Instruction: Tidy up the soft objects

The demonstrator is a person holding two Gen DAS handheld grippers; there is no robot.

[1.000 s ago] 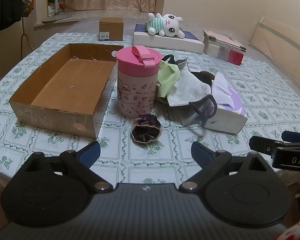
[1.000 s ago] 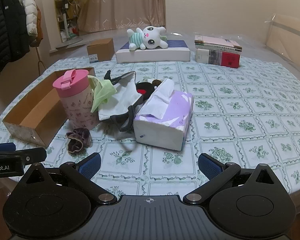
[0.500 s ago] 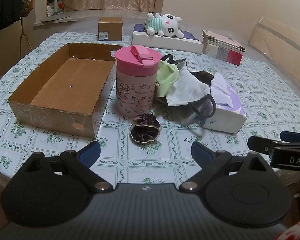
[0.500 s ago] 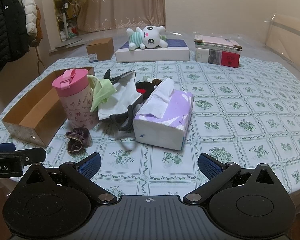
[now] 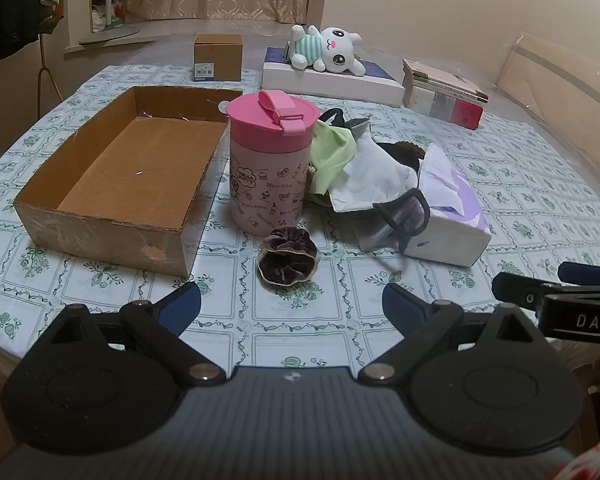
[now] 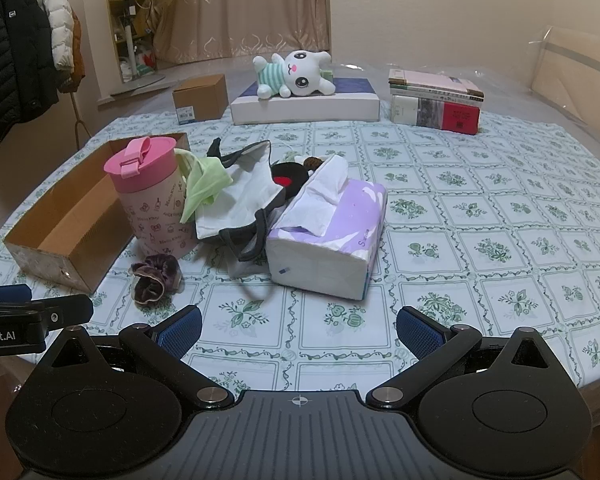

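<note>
left hand-held gripper (image 5: 291, 303) open; dark toy (image 6: 286, 174) half hidden behind tissue box (image 6: 332, 240).

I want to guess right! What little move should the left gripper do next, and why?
Probably ease the left gripper forward and down over the scrunchie. Its fingers are open, the scrunchie lies loose on the tablecloth just ahead, and the cardboard box sits empty beside it.

Bystanders on the floral tablecloth (image 6: 500, 216)
A pink-lidded cup (image 5: 270, 168) stands centre; stacked books (image 6: 436, 106) lie at two o'clock, a small carton (image 6: 200, 98) at eleven.
</note>
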